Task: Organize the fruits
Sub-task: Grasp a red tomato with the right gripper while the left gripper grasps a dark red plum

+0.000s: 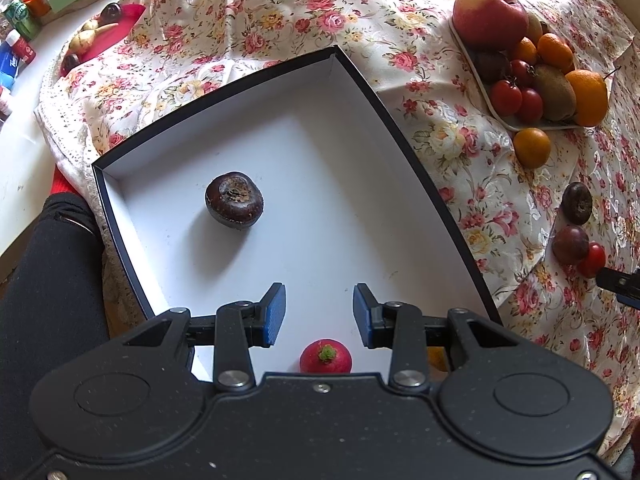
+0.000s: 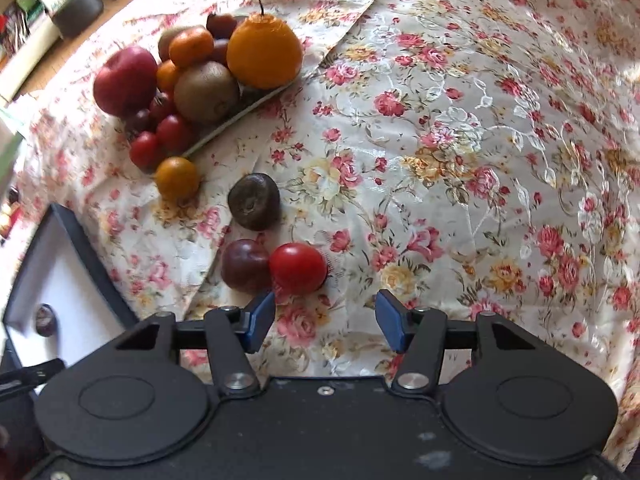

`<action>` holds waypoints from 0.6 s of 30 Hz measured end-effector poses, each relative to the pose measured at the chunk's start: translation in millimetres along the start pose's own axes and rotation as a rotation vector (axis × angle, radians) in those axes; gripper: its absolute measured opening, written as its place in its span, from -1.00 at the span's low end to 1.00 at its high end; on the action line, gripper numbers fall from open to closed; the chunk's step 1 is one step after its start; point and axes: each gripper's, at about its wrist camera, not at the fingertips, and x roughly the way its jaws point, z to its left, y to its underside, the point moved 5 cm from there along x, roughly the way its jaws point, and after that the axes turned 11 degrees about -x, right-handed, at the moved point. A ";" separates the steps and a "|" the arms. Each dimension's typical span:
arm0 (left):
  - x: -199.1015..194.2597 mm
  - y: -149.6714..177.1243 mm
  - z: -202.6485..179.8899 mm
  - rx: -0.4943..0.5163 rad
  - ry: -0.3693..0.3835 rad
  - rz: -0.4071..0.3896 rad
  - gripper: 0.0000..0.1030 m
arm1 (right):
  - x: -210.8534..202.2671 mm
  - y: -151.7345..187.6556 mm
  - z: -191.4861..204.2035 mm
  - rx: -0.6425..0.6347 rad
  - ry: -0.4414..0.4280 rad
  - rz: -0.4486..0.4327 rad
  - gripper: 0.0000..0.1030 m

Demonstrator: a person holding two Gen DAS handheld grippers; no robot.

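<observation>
left gripper (image 1: 319, 312) held open, empty, over box (image 1: 420, 168) near edge | red radish (image 1: 325, 357) lying below fingers, water chestnut (image 1: 234, 200) toward box's left wall | right gripper (image 2: 325, 318) open, empty, red tomato (image 2: 298, 268) just ahead on tablecloth (image 2: 480, 160)

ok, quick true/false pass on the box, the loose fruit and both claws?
1. The box holds a dark brown water chestnut. True.
2. The left claw grips the radish. False: it is open, and the radish lies below it, ungripped.
3. The right claw is open. True.
4. The red tomato near the right claw sits on the tray. False: it lies on the tablecloth.
5. The apple is in the box. False: it is on the tray.
</observation>
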 end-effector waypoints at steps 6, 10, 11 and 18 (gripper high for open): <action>0.7 1.1 -2.0 0.015 -0.006 -0.001 -0.13 | 21.5 -4.7 6.8 -0.039 0.002 0.011 0.06; 0.5 1.5 -2.7 0.020 -0.006 -0.001 -0.13 | 30.0 -6.9 12.8 -0.069 0.023 -0.006 0.06; 0.5 1.8 -3.0 0.022 -0.007 -0.001 -0.13 | 31.4 -7.3 14.1 -0.078 0.033 -0.008 0.06; 1.7 4.8 -7.0 0.047 -0.016 -0.004 -0.13 | 28.7 -9.6 14.7 -0.095 0.025 -0.018 -0.38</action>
